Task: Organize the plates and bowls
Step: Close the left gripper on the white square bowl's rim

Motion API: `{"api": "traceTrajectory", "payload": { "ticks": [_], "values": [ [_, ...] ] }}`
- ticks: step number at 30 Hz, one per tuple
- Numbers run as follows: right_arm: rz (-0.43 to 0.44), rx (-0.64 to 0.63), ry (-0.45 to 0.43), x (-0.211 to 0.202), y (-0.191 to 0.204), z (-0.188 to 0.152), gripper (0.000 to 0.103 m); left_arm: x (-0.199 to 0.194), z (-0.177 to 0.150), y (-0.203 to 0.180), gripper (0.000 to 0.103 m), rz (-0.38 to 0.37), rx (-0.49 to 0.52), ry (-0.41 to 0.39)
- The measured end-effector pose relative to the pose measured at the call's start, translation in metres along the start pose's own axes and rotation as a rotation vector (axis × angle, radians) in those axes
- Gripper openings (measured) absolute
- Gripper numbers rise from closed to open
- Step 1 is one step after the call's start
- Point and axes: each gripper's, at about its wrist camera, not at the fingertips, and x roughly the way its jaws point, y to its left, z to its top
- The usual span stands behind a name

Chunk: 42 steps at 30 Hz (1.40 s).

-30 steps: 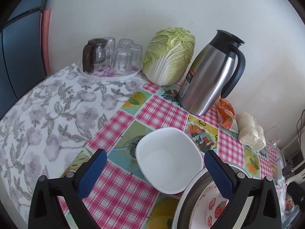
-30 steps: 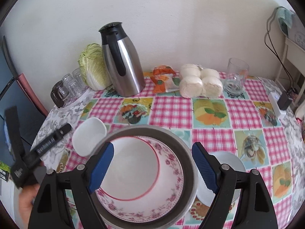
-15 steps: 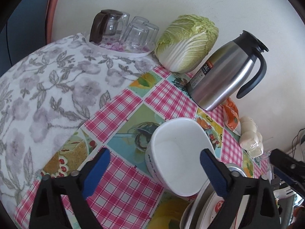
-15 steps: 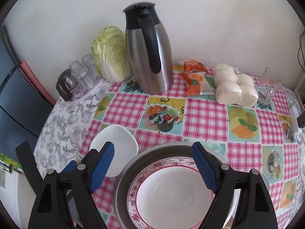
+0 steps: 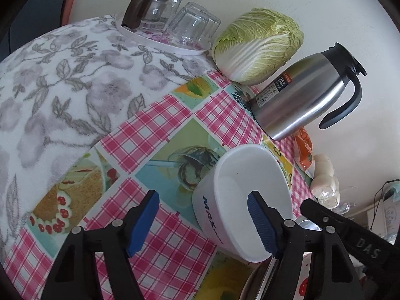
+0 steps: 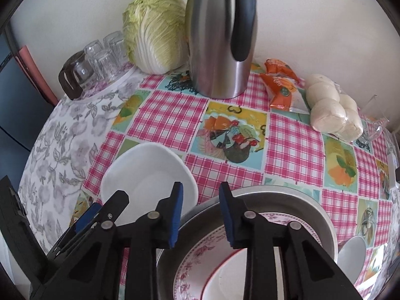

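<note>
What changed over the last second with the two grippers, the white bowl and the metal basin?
The left gripper came down on the white bowl; its closing jaws now straddle the near wall, one pad inside, one outside, not yet clamped. The right gripper slid from around the floral plate to the metal basin's rim, its jaws closing astride it. Bowl, basin, thermos and cabbage stayed put.

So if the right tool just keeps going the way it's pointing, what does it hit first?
Most likely the near rim of the metal basin, which sits between the closing jaws of the right tool. The white bowl lies just left of that line. Depth is hard to judge.
</note>
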Motion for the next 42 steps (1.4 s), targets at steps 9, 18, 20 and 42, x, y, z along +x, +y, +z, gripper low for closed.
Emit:
{"api": "traceTrajectory", "payload": {
  "ticks": [9, 18, 20, 42],
  "values": [
    [-0.05, -0.019, 0.026, 0.024, 0.01, 0.001, 0.011, 0.005, -0.001, 0.004, 0.076, -0.034, -0.014, 0.015],
    [-0.071, -0.066, 0.028, 0.029, 0.018, 0.0, 0.008, 0.005, 0.0, 0.015, 0.075, -0.038, -0.036, 0.018],
    [-0.061, -0.067, 0.032, 0.029, 0.018, -0.001, 0.008, 0.004, 0.0, 0.016, 0.069, -0.045, -0.035, 0.017],
    [-0.003, -0.166, 0.049, 0.035, 0.049, -0.009, 0.009, 0.007, -0.001, 0.027, 0.035, 0.016, -0.061, 0.019]
  ]
}}
